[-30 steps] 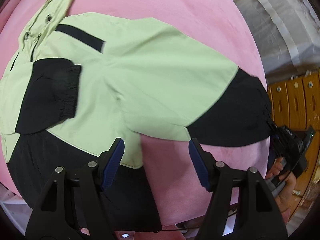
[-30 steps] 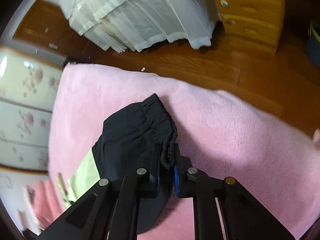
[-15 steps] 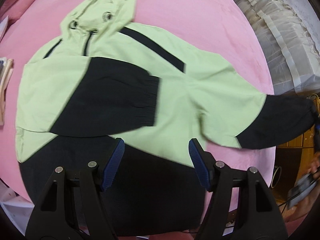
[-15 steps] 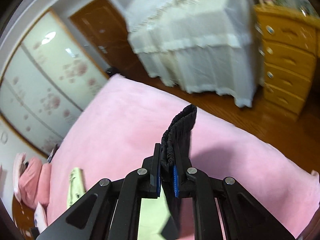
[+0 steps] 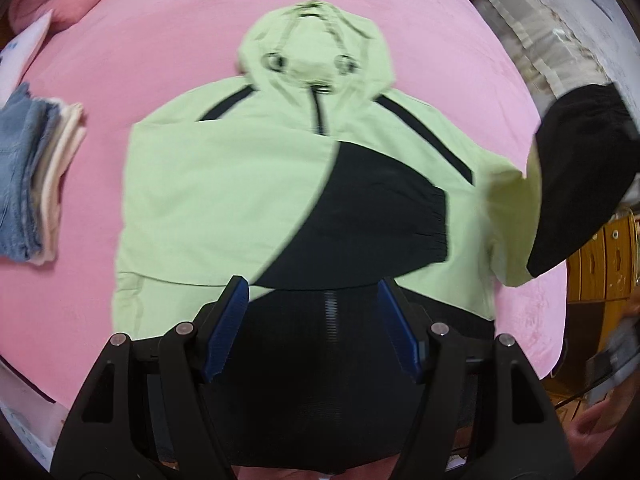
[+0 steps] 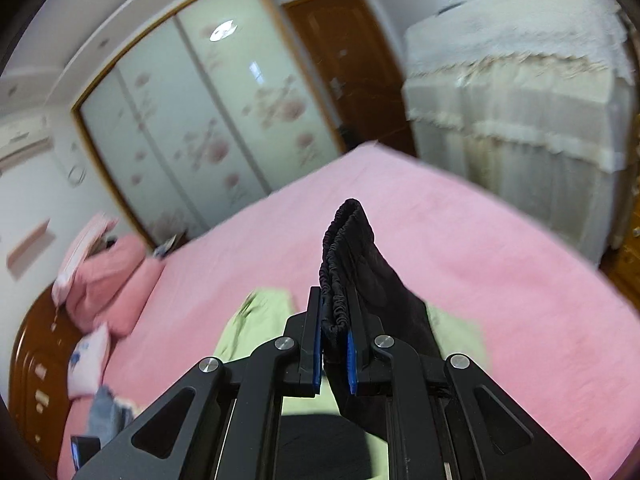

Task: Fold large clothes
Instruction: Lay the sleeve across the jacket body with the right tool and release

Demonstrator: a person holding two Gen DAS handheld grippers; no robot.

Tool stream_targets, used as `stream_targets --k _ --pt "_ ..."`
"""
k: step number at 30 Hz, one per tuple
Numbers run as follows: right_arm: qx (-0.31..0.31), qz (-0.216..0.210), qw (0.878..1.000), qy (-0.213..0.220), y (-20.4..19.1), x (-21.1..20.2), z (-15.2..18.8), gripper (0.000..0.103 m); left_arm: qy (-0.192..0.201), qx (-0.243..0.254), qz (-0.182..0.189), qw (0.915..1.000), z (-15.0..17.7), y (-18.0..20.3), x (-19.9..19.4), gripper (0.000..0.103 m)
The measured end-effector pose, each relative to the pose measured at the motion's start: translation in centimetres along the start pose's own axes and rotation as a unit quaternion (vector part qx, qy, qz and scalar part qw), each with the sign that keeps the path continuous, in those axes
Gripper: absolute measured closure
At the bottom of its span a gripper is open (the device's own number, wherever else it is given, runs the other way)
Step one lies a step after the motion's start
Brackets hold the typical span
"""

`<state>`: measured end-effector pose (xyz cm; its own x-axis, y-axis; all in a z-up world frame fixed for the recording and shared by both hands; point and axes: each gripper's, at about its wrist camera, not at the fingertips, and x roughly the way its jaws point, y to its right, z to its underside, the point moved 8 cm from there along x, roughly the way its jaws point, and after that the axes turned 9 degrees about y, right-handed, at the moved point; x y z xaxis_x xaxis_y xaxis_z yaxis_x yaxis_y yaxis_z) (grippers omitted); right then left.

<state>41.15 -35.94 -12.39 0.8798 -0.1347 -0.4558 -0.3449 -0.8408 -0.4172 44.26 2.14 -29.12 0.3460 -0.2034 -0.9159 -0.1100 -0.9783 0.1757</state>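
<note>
1. Jacket [image 5: 224, 184], pale green with black panels, is lying face up on the pink bed [image 5: 460, 40], its hood [image 5: 316, 44] pointing away from me and its black hem [image 5: 320, 344] lying nearest my left camera

2. I am holding the left gripper [image 5: 314, 330] above that hem, its blue-padded fingers [image 5: 226, 328] standing wide apart and gripping nothing

3. One black-cuffed sleeve [image 5: 372, 220] is lying folded across the jacket's chest, just beyond the hem

4. I am pinching the other sleeve's elastic black cuff [image 6: 344, 268] in the right gripper [image 6: 335, 350], its jaws pressing tight on the gathered fabric, the cuff's free end sticking up past the fingertips

5. From the left camera, that lifted sleeve [image 5: 576, 176] is hanging in the air off the jacket's right side, clear of the bed

6. A stack of folded clothes [image 5: 28, 176], blue denim on top, is sitting on the bed well to the left of the jacket

7. Pink pillows [image 6: 108, 280] are lying beyond the jacket's hood end, blurred in the right camera
</note>
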Motion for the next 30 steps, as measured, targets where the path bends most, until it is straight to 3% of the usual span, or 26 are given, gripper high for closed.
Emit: stream_targets --k 4,9,13,16,19,21,25,30 --pt "0.007 -0.021 0.997 -0.072 -6.8 5.8 9.0 0.094 -0.003 -0.026 -0.01 0.9996 0.3 -4.3 0.5 0.039" --pt "0.014 -0.024 0.988 -0.149 -11.1 12.6 21.0 0.094 -0.025 -0.058 -0.004 0.998 1.4 -8.0 2.5 0.039" --pt "-0.037 -0.016 0.983 -0.181 -13.2 16.3 28.0 0.094 -0.032 -0.05 -0.013 0.9981 1.8 -8.8 3.7 0.039" --pt "-0.078 -0.064 0.97 -0.221 -15.7 16.5 33.2 0.085 -0.036 -0.046 -0.013 0.9982 1.7 -8.5 4.3 0.039" --pt "-0.1 -0.095 0.961 -0.238 -17.0 16.3 35.3 0.071 -0.034 -0.036 -0.01 0.9987 1.3 -7.9 4.7 0.039" --pt "-0.105 -0.109 0.961 -0.231 -16.7 13.7 35.1 0.052 -0.03 -0.015 -0.003 0.9994 1.0 -7.0 5.1 0.039" --pt "-0.11 -0.094 0.966 -0.213 -14.8 12.9 31.2 0.045 -0.016 0.017 0.042 0.9988 0.1 -4.2 6.5 0.039" --pt "-0.089 -0.037 0.971 -0.218 -8.2 8.9 28.1 0.04 -0.044 -0.013 0.083 0.9955 0.2 -1.3 12.7 0.039"
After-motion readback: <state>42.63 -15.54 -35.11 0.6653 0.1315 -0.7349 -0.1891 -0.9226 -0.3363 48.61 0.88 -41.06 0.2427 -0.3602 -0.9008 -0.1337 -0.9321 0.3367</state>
